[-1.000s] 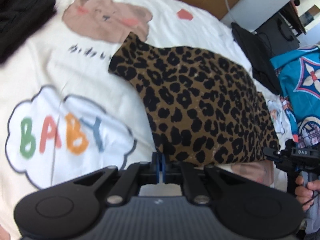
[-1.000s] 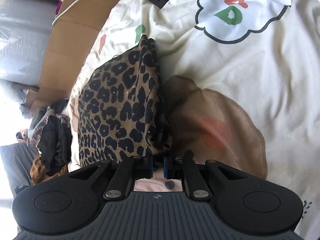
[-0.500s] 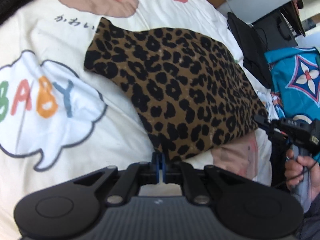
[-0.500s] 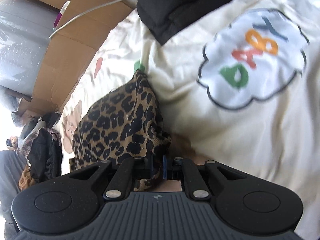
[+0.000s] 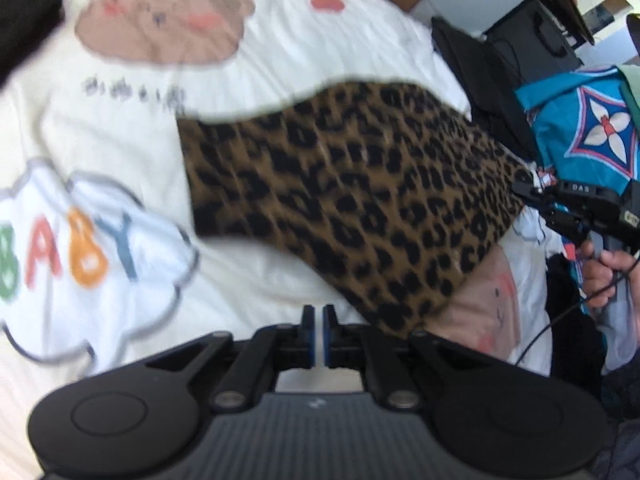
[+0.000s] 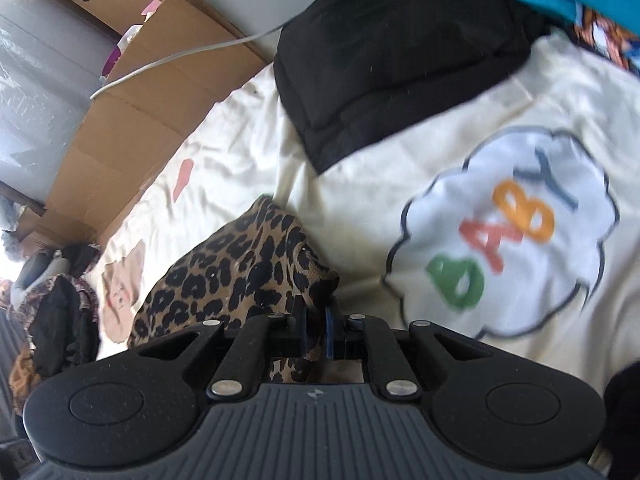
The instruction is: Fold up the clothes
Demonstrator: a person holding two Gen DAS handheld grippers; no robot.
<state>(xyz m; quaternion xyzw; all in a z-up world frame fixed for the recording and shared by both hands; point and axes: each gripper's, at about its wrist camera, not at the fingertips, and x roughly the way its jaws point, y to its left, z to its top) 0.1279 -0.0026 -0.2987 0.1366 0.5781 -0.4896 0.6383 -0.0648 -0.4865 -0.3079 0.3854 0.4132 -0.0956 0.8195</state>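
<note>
On the bedsheet (image 5: 260,72), right gripper (image 6: 316,316) clamps leopard garment (image 5: 360,200); left gripper (image 5: 319,320) released.

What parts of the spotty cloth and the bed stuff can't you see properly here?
- Left wrist view: the leopard cloth is smeared by motion blur, so its folds are unclear.
- Left wrist view: the small writing under the bear picture is too blurred to read.
- Right wrist view: the cloth's near corner is hidden behind the right gripper.
- Right wrist view: the black garment is cut off by the top edge.
</note>
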